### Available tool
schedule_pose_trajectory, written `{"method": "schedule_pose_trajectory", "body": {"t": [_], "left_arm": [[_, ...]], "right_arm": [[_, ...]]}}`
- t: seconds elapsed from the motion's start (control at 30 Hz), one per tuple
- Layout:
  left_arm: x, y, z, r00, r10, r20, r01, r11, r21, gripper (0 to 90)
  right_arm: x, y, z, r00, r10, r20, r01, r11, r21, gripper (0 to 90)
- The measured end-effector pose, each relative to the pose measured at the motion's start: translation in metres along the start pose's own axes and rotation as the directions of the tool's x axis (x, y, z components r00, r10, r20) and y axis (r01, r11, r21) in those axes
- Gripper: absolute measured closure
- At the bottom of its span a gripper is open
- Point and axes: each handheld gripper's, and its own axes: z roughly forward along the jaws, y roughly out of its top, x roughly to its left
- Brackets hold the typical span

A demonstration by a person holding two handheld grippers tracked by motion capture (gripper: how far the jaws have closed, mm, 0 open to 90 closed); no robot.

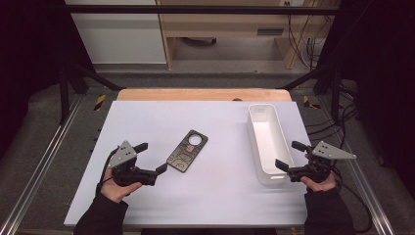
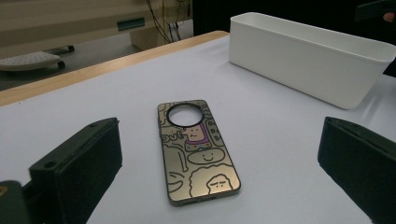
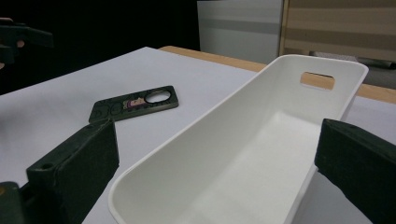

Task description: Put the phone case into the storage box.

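Ahead of left gripper (image 1: 152, 157): phone case (image 1: 187, 150) flat on the surface (image 1: 205, 196), printed side up, between the wide-spread jaws' line of approach, untouched.
Around right gripper (image 1: 290, 155): jaws wide, empty, straddling the near end of white bin (image 1: 267, 142), likely to steady it.
Bin interior: empty, probably awaiting the case.

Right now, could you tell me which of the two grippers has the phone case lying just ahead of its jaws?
The left gripper: the phone case lies flat just beyond its open jaws. The right gripper instead faces the near end of the white bin.
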Motion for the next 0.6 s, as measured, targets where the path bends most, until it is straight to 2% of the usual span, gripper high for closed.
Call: {"method": "schedule_pose_trajectory", "body": {"t": [0.37, 0.6], "left_arm": [[-0.011, 0.009, 0.013, 0.9998, -0.001, 0.02, 0.001, 0.9998, 0.021, 0.0], [-0.017, 0.013, 0.027, 0.9997, 0.005, 0.025, -0.007, 0.998, 0.062, 0.0]], "right_arm": [[0.001, 0.0, 0.001, 1.0, -0.007, 0.001, 0.007, 1.0, 0.004, 0.5], [0.001, 0.0, 0.001, 1.0, -0.007, -0.001, 0.007, 1.0, 0.006, 0.5]]}}
